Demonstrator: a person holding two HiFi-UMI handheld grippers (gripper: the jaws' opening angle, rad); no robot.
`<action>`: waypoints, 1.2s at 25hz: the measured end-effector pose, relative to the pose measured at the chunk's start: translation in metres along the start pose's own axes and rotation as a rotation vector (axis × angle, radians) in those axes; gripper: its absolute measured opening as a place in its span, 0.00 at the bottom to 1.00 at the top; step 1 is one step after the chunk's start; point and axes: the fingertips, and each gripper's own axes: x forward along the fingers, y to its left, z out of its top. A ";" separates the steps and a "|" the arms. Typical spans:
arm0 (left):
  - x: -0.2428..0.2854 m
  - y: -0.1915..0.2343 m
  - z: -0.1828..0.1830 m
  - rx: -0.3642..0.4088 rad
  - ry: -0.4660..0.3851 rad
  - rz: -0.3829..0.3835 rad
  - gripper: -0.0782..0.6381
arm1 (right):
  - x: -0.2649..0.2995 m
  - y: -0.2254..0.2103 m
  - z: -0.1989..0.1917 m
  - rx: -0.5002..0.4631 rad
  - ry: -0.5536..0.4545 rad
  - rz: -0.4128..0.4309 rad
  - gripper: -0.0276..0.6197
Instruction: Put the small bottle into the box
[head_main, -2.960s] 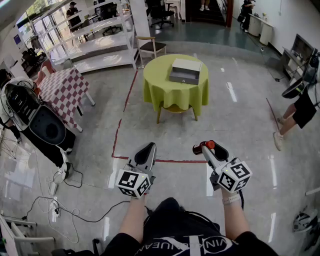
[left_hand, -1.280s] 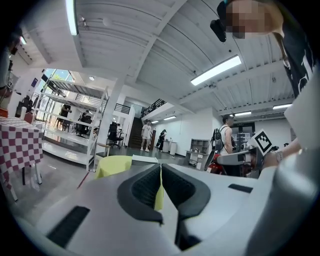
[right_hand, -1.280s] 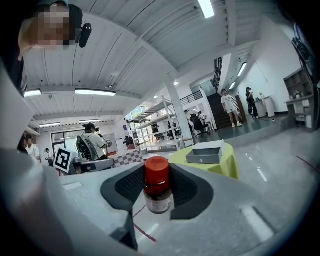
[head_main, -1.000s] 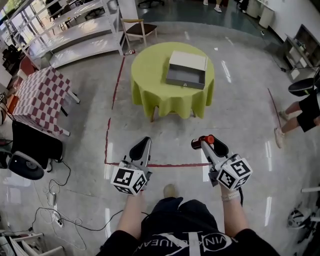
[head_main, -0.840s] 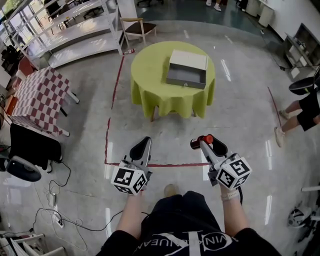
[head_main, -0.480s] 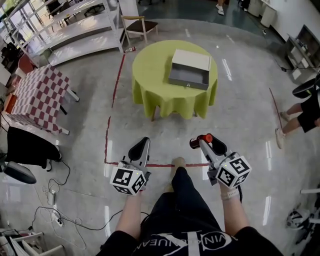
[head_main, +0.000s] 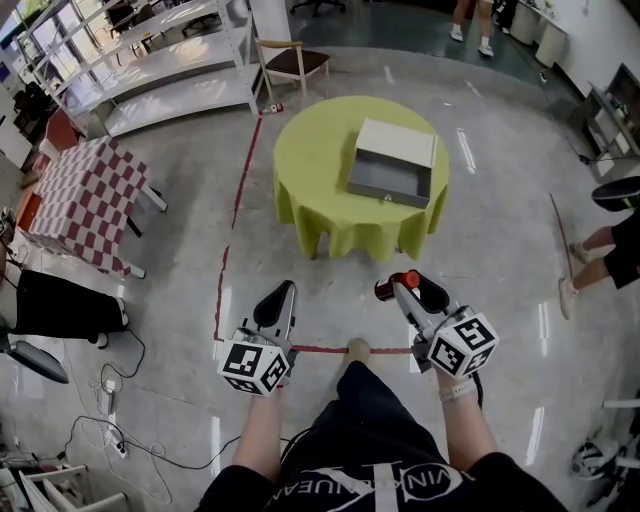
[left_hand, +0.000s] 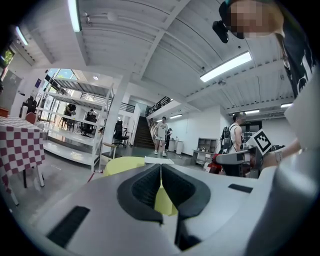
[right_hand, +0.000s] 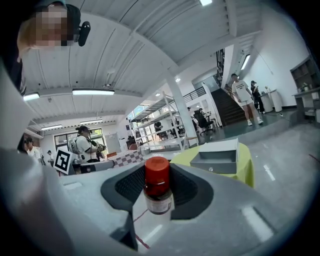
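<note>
1. Right tool (head_main: 408, 287) — its jaws are clamped on the red-capped bottle (right_hand: 158, 186).
2. Left tool (head_main: 279, 297) — its jaws are pressed together with nothing between them.
3. The box (head_main: 386, 193) lies open on the round green bench (head_main: 310, 160), well ahead of both tools.

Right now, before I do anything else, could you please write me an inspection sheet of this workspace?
Surface: round table with a green cloth, ahead across the floor.
Job's things: small bottle with a red cap, upright in the right claw; open grey box on the table.
Clutter: nothing seen on the table besides the box.
Grippers: right claw shut on the bottle; left claw shut, holding nothing.
Cables: cable lying on the floor at the left.
Surroundings: checked table, chair, shelves, red floor line, a person at the right.
</note>
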 end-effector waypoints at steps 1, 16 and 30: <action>0.007 0.002 0.003 0.000 -0.004 0.001 0.13 | 0.005 -0.004 0.003 -0.005 0.002 0.005 0.27; 0.116 0.013 0.012 -0.001 0.012 -0.045 0.13 | 0.060 -0.083 0.030 0.007 0.012 -0.002 0.27; 0.159 0.022 0.007 -0.001 0.043 -0.017 0.13 | 0.090 -0.120 0.038 0.019 0.025 0.038 0.27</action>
